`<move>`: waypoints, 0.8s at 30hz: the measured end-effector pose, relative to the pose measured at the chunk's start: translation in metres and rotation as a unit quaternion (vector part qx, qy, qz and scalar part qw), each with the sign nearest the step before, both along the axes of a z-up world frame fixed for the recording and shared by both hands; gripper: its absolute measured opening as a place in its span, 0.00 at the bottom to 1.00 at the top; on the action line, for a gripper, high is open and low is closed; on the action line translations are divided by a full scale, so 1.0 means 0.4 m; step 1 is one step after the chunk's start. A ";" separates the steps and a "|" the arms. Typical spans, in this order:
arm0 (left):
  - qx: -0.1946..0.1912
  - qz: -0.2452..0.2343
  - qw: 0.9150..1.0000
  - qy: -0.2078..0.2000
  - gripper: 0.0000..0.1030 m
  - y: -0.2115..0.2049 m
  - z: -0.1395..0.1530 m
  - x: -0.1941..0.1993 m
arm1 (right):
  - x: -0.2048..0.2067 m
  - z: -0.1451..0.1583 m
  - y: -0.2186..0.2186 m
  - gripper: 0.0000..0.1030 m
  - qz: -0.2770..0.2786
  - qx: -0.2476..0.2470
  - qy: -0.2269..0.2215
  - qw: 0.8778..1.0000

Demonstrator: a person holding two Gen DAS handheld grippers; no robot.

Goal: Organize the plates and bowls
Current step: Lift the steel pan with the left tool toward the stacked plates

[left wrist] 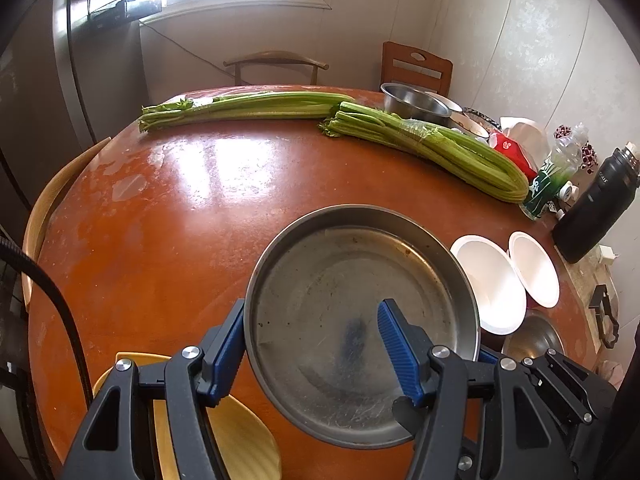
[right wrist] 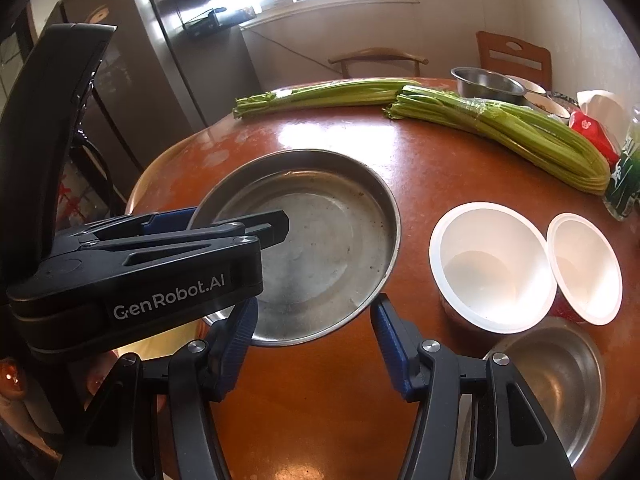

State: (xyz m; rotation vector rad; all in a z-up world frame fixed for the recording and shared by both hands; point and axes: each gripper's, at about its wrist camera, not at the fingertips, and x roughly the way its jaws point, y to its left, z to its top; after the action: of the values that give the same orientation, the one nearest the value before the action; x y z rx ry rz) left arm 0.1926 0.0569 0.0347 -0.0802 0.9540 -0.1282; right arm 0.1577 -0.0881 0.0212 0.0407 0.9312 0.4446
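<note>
Listing, kitchen table, one moment.

Item 1: round steel plate [left wrist: 340, 280], shallow with a raised wall, scuffed and empty. It sits at the near side of the red-brown round table [left wrist: 160, 220], just left of the white bowls.

Item 2: left gripper [left wrist: 312, 308], black with blue ribbed pads, pointing steeply down. Its jaws straddle the plate's left wall: the left pad [left wrist: 228, 356] lies against the outside of the rim and the right pad [left wrist: 400, 348] stands over the plate floor. The gap between them is moderate. Whether the plate is actually clamped cannot be told.

Item 3: right gripper [right wrist: 314, 304], same make. Its jaws are moderately apart with bare tabletop between the pads, and the plate's near rim lies right at the fingertips. Nothing is held.

Item 4: two white bowls, the larger [right wrist: 492, 264] touching the smaller [right wrist: 584, 268], both upright and empty, right of the plate.

Item 5: steel bowl [right wrist: 560, 384], empty, at the near right edge, just in front of the white bowls.

Item 6: second steel bowl [right wrist: 486, 82], at the far side, behind the celery.

Item 7: two celery bundles, one [right wrist: 328, 94] lying along the far edge and one [right wrist: 508, 132] angled towards the right. Their ends nearly meet.

Item 8: along the right edge stand a red packet [left wrist: 512, 152], a green-labelled bottle [left wrist: 554, 176] and a black flask [left wrist: 596, 208].

Item 9: two wooden chairs [left wrist: 276, 64] [left wrist: 416, 66] beyond the table.
</note>
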 end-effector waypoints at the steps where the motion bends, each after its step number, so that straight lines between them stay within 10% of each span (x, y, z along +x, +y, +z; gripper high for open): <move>1: -0.001 0.003 1.000 -0.001 0.62 0.001 0.003 -0.005 | -0.004 0.004 -0.002 0.59 0.003 0.001 -0.001 1.000; 24: -0.026 0.054 0.998 -0.018 0.62 0.032 0.033 -0.111 | -0.090 0.068 0.006 0.59 0.057 0.001 -0.040 0.998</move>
State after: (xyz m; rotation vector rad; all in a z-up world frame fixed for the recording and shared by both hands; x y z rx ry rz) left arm 0.1482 0.0697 0.0478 -0.1758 0.9087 -0.0539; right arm 0.1219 -0.0856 0.0485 -0.0287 0.8567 0.5484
